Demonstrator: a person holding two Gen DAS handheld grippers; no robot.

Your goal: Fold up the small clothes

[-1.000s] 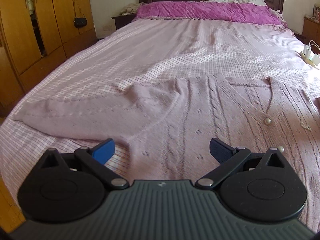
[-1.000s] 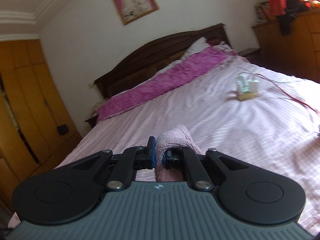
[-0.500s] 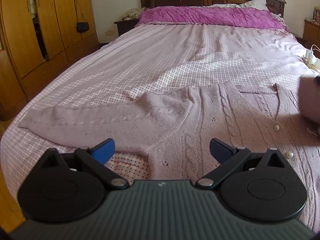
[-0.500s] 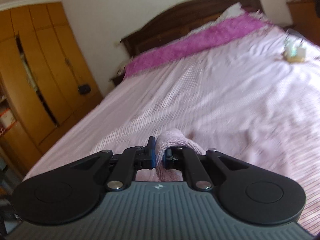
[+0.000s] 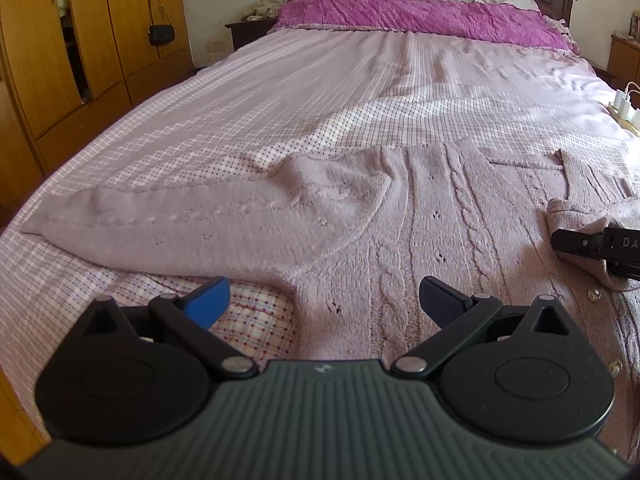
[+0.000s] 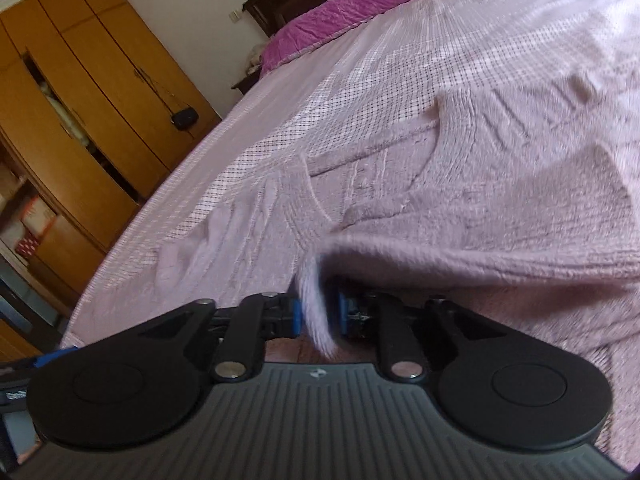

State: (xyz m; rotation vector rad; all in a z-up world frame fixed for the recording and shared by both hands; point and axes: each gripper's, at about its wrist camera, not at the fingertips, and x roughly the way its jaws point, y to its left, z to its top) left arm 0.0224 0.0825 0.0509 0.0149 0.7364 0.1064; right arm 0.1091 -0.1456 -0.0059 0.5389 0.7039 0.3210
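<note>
A pale pink knitted cardigan [image 5: 400, 220] lies spread on the bed, one sleeve [image 5: 160, 224] stretched out to the left. My left gripper [image 5: 324, 300] is open and empty, just above the cardigan's lower left edge. My right gripper [image 6: 318, 316] is shut on the end of the other sleeve [image 6: 460, 256], which it holds folded over the cardigan's body [image 6: 260, 220]. The right gripper also shows at the right edge of the left wrist view [image 5: 592, 244], low over the cardigan's front.
The bed [image 5: 320, 100] has a checked pink sheet and a purple cover [image 5: 420, 16] by the dark headboard. A wooden wardrobe [image 5: 60, 40] stands on the left. Chargers on a power strip [image 5: 624, 108] lie at the bed's right edge.
My right gripper has tipped down and carried the sleeve end leftwards over the cardigan, close to its surface. My left gripper has stayed open and drawn back slightly.
</note>
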